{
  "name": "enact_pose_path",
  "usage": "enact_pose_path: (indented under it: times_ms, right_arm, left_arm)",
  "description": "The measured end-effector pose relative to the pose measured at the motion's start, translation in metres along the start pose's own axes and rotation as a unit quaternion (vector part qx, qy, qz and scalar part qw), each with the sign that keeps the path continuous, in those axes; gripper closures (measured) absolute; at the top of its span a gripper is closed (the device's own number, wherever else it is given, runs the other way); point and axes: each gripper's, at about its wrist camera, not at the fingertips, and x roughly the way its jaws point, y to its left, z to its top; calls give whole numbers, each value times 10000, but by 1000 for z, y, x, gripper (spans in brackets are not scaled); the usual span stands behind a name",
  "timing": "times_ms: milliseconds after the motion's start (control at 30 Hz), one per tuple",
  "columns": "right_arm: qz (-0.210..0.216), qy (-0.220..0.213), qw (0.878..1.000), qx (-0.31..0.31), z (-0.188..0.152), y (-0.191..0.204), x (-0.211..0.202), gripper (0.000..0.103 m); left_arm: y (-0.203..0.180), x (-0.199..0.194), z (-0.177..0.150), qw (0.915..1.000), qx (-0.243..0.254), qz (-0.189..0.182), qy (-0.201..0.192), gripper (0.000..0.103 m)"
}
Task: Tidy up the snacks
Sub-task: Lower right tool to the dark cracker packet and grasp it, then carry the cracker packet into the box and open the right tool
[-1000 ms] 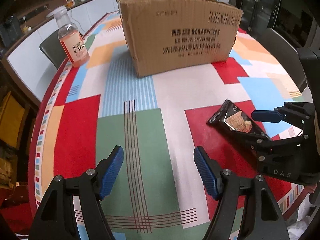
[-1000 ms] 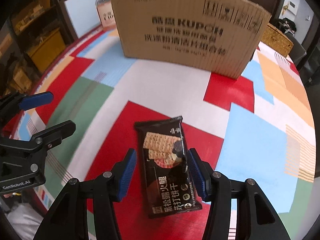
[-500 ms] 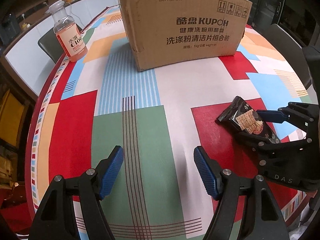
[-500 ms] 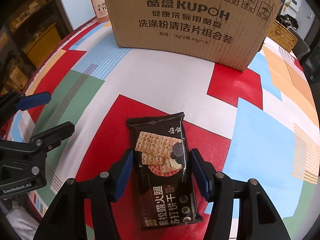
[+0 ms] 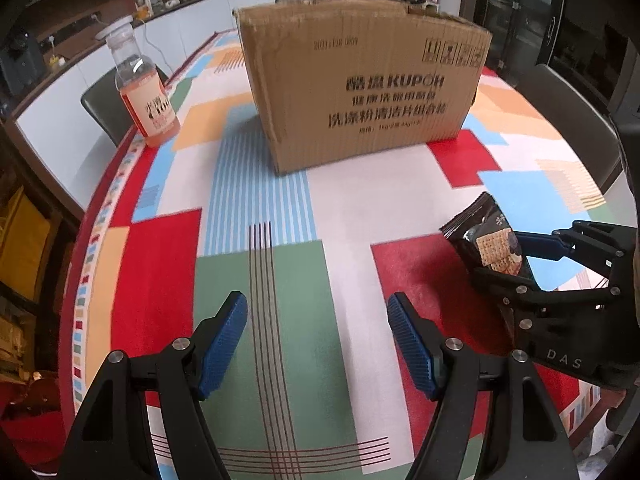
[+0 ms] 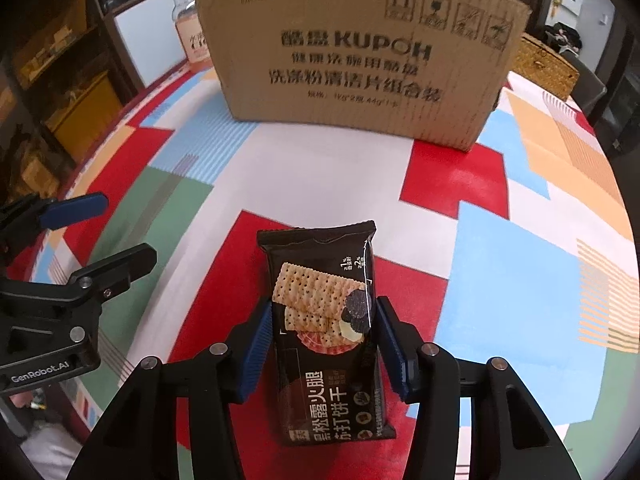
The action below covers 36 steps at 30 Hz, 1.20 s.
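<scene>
Both cameras sit low and close over the desk (image 5: 360,208), each looking forward along its own tool toward the cardboard box (image 5: 360,80). Both views share the box, the bottle (image 5: 146,100) and the cracker packet (image 6: 326,320).

Your right gripper (image 6: 322,344) closes its blue-padded fingers (image 6: 256,352) against both long sides of the black cracker packet (image 6: 326,320), which points straight ahead between them. Your left gripper (image 5: 316,344) hangs low with its fingers (image 5: 222,340) spread wide and nothing between them. The two grippers sit side by side, near each other, both aimed forward.
</scene>
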Motion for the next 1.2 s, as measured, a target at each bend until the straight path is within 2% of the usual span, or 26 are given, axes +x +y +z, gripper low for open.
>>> enact_pose_path:
  times_ms: [433,667,1200]
  right_arm:
    - [-167,-917,9954,240,18,-4,-49,55]
    - [-149,-1257,9912,374,31,-8,-68,55]
    - [-339,-2245,9721,591,84,-23,-116,55]
  left_arm:
    - [5,-39,27,9973,2,107,-722,30]
    - [6,-53,43,9946,-45,137,-1030,29]
    - [15,-83,100,9827,-126,365,-1811,20]
